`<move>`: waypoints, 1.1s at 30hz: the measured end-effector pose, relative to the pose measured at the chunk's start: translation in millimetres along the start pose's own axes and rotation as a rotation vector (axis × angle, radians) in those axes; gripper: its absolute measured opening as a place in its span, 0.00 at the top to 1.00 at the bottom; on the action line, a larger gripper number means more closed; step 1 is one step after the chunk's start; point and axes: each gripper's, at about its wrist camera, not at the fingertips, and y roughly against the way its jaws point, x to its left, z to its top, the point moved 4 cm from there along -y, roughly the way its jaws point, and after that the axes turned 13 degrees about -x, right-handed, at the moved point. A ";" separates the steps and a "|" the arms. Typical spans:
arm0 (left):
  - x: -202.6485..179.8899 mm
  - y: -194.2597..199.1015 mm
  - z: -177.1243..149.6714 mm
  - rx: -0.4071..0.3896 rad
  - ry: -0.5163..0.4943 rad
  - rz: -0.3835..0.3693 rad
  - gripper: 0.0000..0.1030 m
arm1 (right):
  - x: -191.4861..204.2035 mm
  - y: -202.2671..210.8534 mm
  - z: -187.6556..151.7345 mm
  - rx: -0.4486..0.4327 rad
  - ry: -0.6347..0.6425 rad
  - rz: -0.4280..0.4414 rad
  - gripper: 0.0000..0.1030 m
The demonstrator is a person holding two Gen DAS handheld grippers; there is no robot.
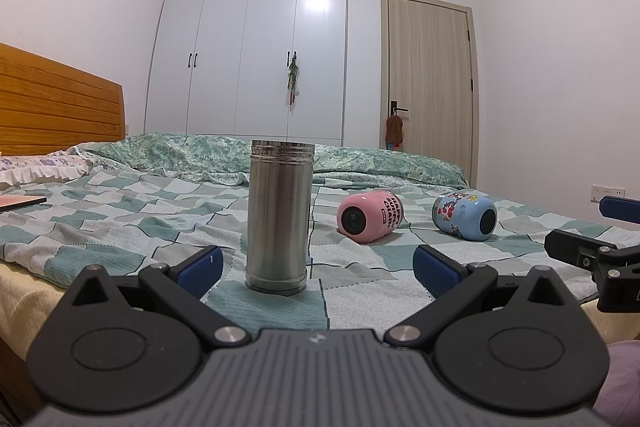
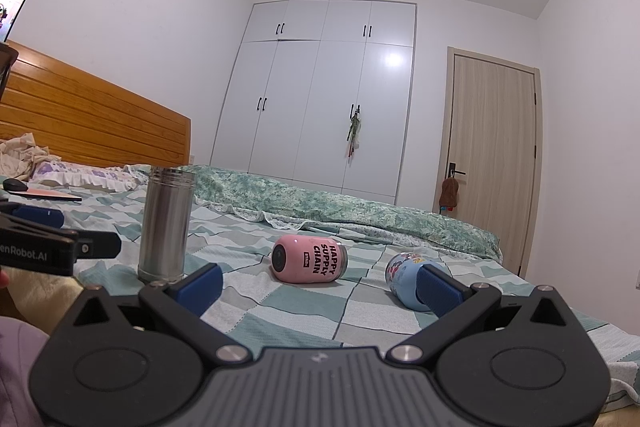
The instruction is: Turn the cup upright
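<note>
A steel cup (image 1: pixel 279 215) stands upright on the checked bedspread, just beyond my open, empty left gripper (image 1: pixel 316 267); it also shows in the right wrist view (image 2: pixel 165 225). A pink cup (image 1: pixel 369 215) lies on its side, base toward me, also seen from the right wrist (image 2: pixel 310 259). A blue cartoon cup (image 1: pixel 466 215) lies on its side further right; in the right wrist view the blue cup (image 2: pixel 402 273) is partly hidden behind a finger. My right gripper (image 2: pixel 318 285) is open and empty, short of the pink cup.
The bed (image 1: pixel 120 227) has a folded green quilt (image 1: pixel 360 159) across the back, a pillow (image 1: pixel 36 167) and a wooden headboard (image 1: pixel 56 107) at left. A flat book (image 2: pixel 52 195) and a mouse (image 2: pixel 16 184) lie near the pillow. Wardrobe (image 1: pixel 256 47) and door (image 1: pixel 432 75) stand behind.
</note>
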 end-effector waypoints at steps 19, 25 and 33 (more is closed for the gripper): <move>0.2 0.0 0.0 0.001 0.001 0.000 0.00 | 0.4 -0.8 -0.4 0.001 0.002 0.000 0.00; 0.2 0.0 0.0 0.001 0.001 0.000 0.00 | 0.4 -1.0 -0.7 0.002 0.003 0.001 0.00; 0.0 -2.4 -2.3 0.013 -0.006 0.001 0.00 | 0.3 -0.9 -1.0 0.005 0.002 0.004 0.00</move>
